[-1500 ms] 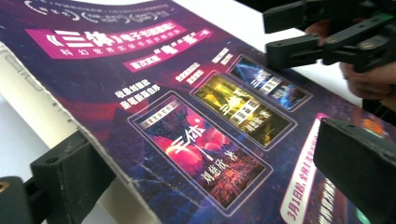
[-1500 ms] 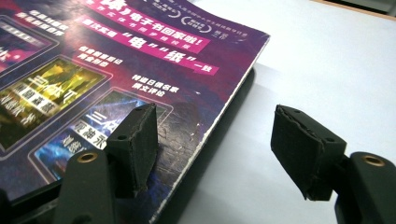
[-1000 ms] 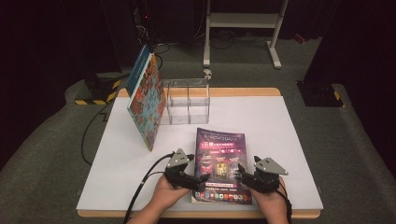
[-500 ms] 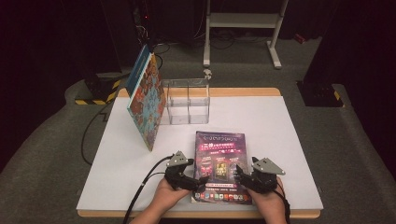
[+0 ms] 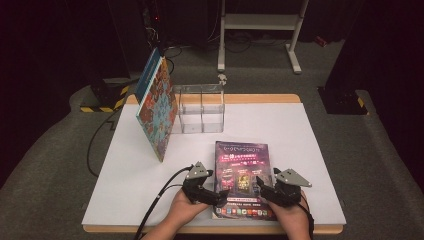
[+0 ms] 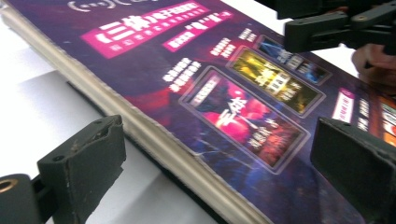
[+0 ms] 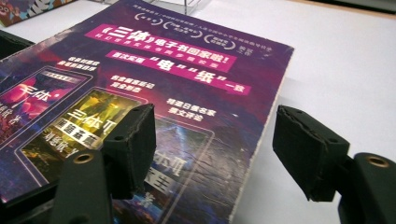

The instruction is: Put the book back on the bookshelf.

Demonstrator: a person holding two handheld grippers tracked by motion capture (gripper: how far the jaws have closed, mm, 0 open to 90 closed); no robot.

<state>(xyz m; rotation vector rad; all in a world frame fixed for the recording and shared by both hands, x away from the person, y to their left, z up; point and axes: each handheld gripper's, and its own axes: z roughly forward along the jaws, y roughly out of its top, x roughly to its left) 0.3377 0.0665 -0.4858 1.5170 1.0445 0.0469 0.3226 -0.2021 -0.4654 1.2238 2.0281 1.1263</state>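
A purple book point(image 5: 242, 170) with pink title bands lies flat on the white table point(image 5: 310, 130), close to the front edge. My left gripper point(image 5: 220, 192) is at the book's left edge. In the left gripper view its jaws stand open point(image 6: 219, 168), one over the table and one over the cover point(image 6: 243, 107), with the book's edge between them and untouched. My right gripper point(image 5: 262, 187) is at the book's right edge. Its jaws point(image 7: 217, 149) are open and have just widened a little, straddling the book's edge point(image 7: 196, 93) without pressing on it.
A colourful book point(image 5: 157, 107) leans upright against a clear acrylic divider box point(image 5: 200, 107) at the back left of the table. A white rack point(image 5: 260, 22) stands on the floor behind. A black cable point(image 5: 160, 197) trails from the left gripper over the front edge.
The left gripper has edged slightly down and in toward the book's left edge. The right hand and the book stay where they were.
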